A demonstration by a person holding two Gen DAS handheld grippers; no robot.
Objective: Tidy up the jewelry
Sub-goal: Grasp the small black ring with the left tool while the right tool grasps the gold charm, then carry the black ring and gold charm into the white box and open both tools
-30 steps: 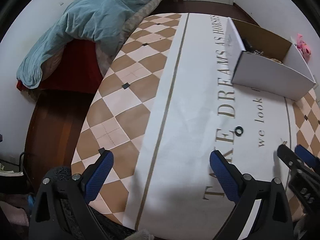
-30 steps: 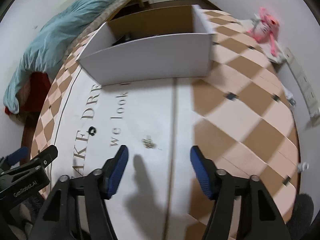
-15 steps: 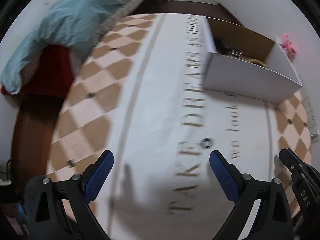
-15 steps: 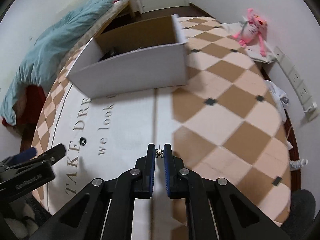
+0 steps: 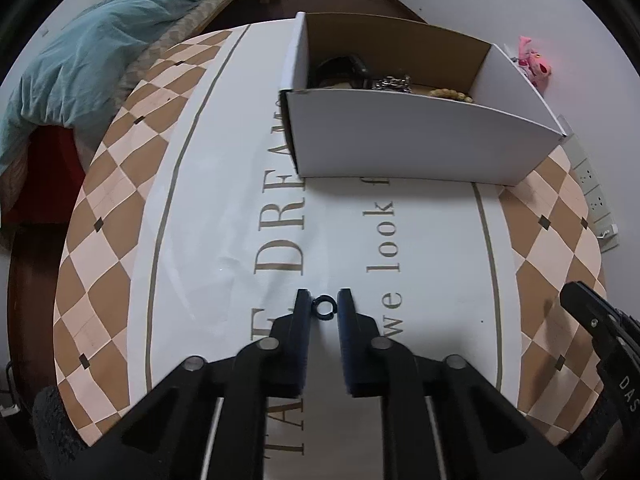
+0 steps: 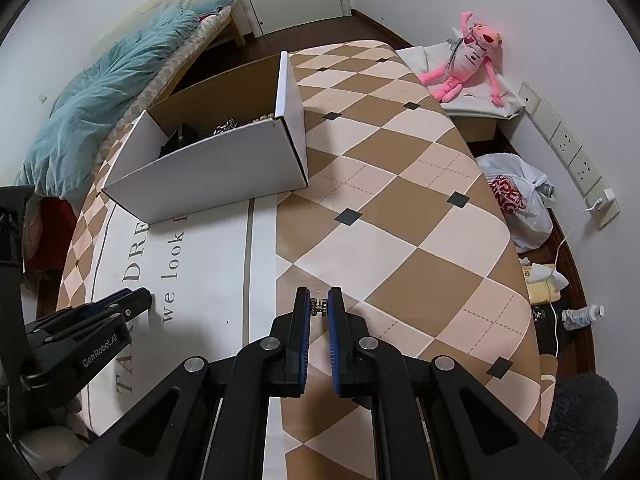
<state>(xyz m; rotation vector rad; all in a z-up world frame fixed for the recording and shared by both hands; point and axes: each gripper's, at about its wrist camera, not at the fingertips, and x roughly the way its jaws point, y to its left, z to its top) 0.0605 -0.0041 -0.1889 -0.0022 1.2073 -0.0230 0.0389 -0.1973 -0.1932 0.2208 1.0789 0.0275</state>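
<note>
A white cardboard box (image 5: 416, 140) stands at the far side of the table; in it lie a dark item, a silver chain (image 5: 392, 82) and beads. The box also shows in the right wrist view (image 6: 224, 168). My left gripper (image 5: 323, 307) is shut on a small black ring (image 5: 323, 306) at the tablecloth's lettering. My right gripper (image 6: 319, 306) is shut on a small metal earring (image 6: 319, 306) and holds it a little above the checked cloth. The left gripper also shows in the right wrist view (image 6: 132, 300).
The round table (image 6: 400, 208) has a checked cloth with a white lettered band. A bed with a teal quilt (image 5: 80, 52) is at the back left. A pink plush toy (image 6: 468, 60), a plastic bag (image 6: 516, 200) and wall sockets are at the right.
My left gripper moved right to the black ring and shut on it. My right gripper shut on the earring and lifted it away to the right.
</note>
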